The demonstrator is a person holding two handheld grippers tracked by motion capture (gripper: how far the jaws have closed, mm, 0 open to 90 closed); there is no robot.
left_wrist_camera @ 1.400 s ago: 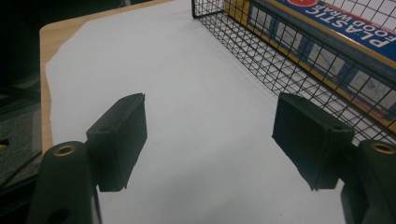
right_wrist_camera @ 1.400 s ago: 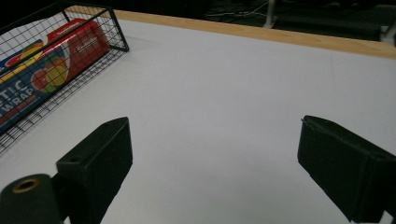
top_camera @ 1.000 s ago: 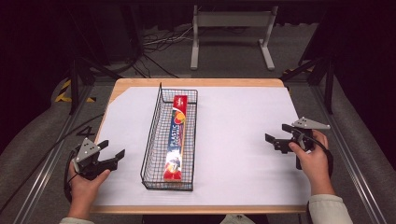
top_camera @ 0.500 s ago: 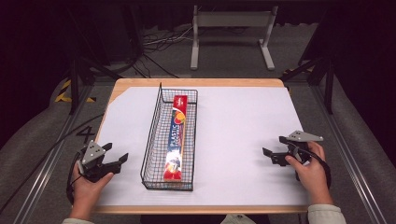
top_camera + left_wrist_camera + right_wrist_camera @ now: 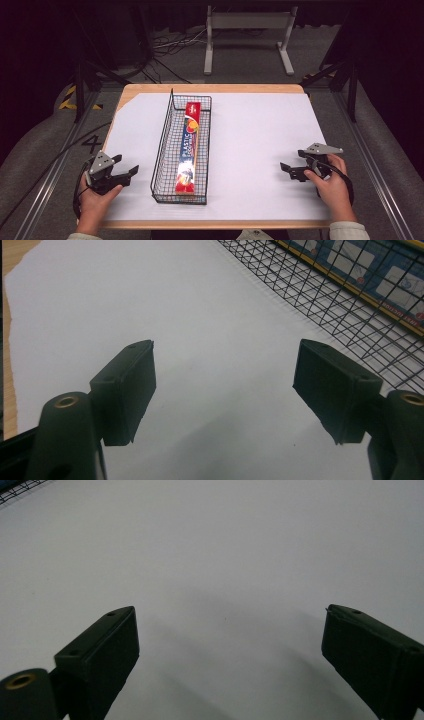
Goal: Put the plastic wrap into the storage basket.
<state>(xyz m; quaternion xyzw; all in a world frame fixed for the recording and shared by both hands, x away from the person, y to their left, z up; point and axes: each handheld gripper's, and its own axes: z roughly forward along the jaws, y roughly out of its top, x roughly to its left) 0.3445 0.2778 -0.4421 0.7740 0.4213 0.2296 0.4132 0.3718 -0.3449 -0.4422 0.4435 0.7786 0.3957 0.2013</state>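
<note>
A black wire basket [image 5: 165, 150] stands lengthwise on the white sheet, left of centre. Inside it lies a long red box of plastic wrap [image 5: 188, 147]. My left gripper [image 5: 125, 169] rests near the table's front left, just left of the basket, open with nothing between its jaws. In the left gripper view the basket's mesh [image 5: 320, 295] and the box's blue side [image 5: 370, 270] run across the upper right beyond the gripper [image 5: 225, 385]. My right gripper [image 5: 289, 170] sits at the front right, open and empty, pointing left. In the right gripper view the gripper [image 5: 230, 645] hangs over bare white sheet.
The white sheet [image 5: 260, 135] covers most of the wooden table [image 5: 210, 89]. A white metal stand [image 5: 247, 30] and cables lie on the grey floor behind the table. Dark frame legs stand at both sides.
Both hands have drawn back toward the table's front edge and lowered. The right gripper moved farther down than the left. The basket and box have not moved.
</note>
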